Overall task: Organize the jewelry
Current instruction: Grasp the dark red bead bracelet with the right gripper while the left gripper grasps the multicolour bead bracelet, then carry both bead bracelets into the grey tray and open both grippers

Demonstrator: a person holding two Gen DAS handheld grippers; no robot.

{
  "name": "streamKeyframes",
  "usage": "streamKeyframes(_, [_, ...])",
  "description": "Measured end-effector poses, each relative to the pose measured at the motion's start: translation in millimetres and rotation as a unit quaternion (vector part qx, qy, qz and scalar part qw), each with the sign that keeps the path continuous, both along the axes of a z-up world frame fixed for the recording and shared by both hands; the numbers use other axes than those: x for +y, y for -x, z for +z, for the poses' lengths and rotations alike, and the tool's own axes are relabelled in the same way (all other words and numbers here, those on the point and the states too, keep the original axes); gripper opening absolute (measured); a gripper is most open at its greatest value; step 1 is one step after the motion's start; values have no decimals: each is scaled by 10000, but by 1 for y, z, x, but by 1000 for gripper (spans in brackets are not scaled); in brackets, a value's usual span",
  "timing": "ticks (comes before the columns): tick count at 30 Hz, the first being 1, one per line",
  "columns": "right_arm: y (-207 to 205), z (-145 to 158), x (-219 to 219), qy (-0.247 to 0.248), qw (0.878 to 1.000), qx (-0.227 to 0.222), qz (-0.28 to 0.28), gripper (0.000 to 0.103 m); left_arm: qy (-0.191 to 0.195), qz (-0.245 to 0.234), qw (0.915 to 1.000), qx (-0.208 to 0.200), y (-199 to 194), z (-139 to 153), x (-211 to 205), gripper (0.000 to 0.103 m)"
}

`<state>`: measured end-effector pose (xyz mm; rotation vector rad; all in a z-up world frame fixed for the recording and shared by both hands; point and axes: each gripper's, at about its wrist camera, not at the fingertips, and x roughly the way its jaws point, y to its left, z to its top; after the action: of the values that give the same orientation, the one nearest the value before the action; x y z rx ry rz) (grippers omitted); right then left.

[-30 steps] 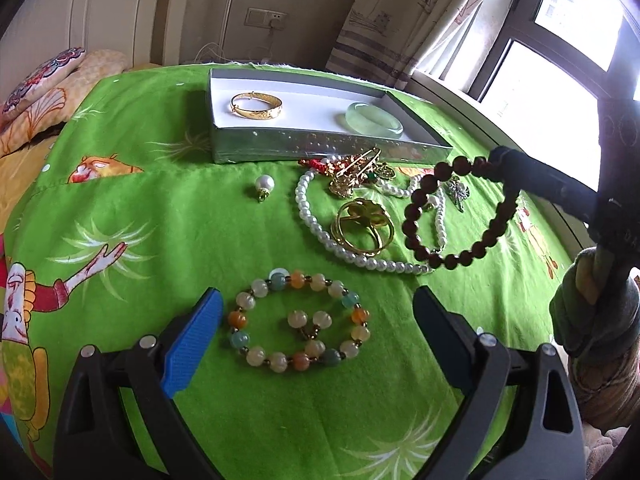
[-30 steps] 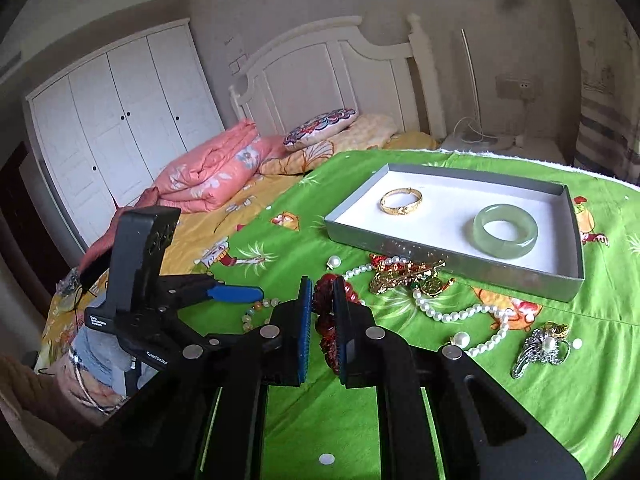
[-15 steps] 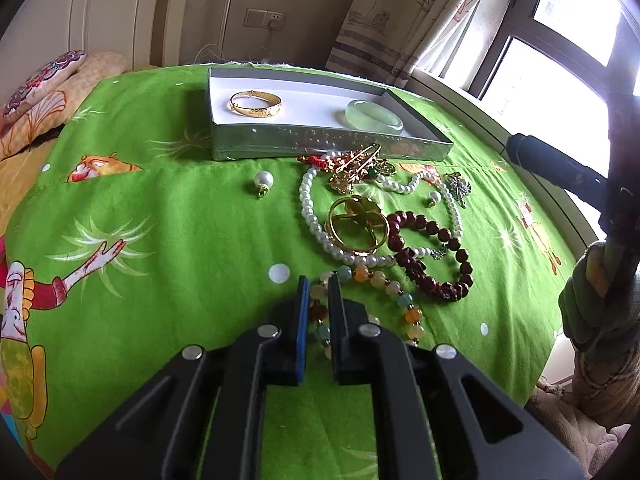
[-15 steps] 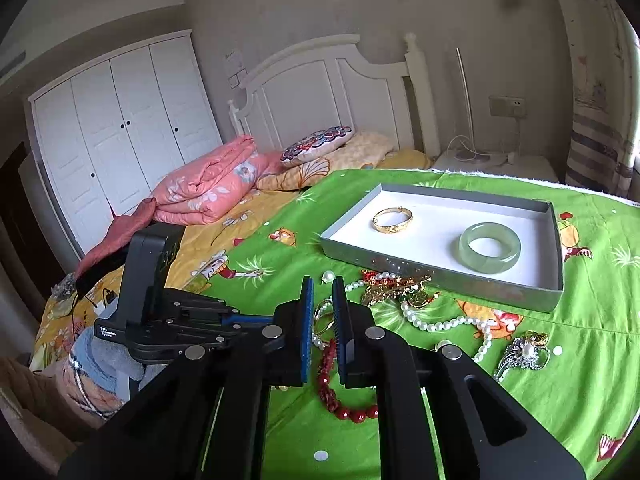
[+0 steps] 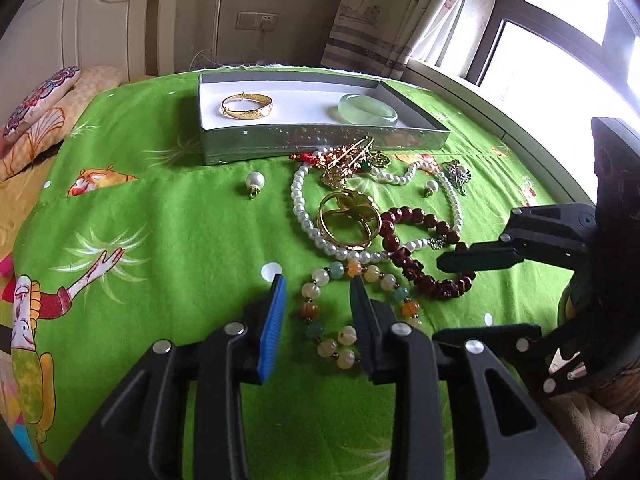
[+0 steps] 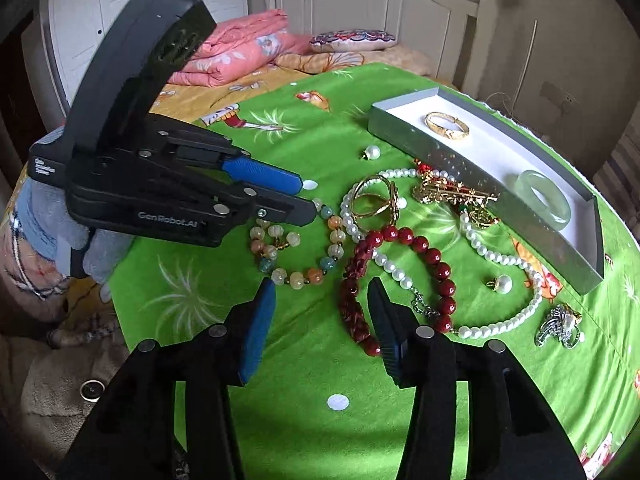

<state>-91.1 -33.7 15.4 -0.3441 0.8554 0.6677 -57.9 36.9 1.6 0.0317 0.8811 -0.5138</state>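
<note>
A bedroom: white headboard (image 6: 384, 4), pink quilt (image 6: 236, 56), a curtained window (image 5: 560, 40) letting daylight in. The bright green cartoon-print cloth (image 5: 160, 240) fills both views.

The grey tray (image 5: 320, 140) sits at the cloth's far side, white inside, and holds two pieces well apart: a gold bangle (image 5: 247, 106) and a pale jade bangle (image 5: 367, 109).

In front of the tray lies the loose jewelry. The long pearl necklace (image 5: 304, 216) loops across the middle, with a gold ring-shaped piece (image 5: 348, 220) lying on it. The dark red bead bracelet (image 6: 400, 276) is draped over the pearls, flat on the cloth. The pastel bead bracelet (image 5: 352, 312), cream, orange and green stones, lies nearest. A gold ornament (image 5: 348, 160) touches the tray's front wall; a silver brooch (image 6: 558, 326) sits off at the side, and two single pearl drops (image 5: 254, 182) lie apart from each other.

The left gripper (image 5: 316, 300) is down over the pastel bracelet, fingers apart and just opened a little, beads between them but not pinched. The right gripper (image 6: 322, 304) has just opened too: fingers apart, the red bracelet beside one finger, nothing held.
</note>
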Motion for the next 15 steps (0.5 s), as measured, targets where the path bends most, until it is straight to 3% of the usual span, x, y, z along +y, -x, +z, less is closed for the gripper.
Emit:
streamKeyframes(1, [-3,-2,-3,-29,10000,56,-35,43,-74,-52,10000,-24,2,0,-2,32])
streamKeyframes(5, [-7,-4,-8,-87,9998,105,-168,15,-366,-243,9990,-119,11,-1,-8,31])
streamKeyframes(6, [-4,-3,-8,-67,9998,46,-163,14,-470,-235,9985,-171,14,-1,-10,29])
streamKeyframes(8, [0,2,-10,-194,9995,-81,-215,14,-545,-237,9979,-261,20,-2,-13,15])
streamKeyframes(10, [-2,11,-20,-572,9978,-111,-317,14,-479,-145,9983,-291,22,-1,-10,13])
streamKeyframes(13, [-5,22,-37,-1240,9914,-12,-424,12,-226,103,9992,-319,22,2,2,9])
streamKeyframes(15, [-9,27,-50,-1746,9832,123,-521,12,184,250,9991,-285,18,6,15,9])
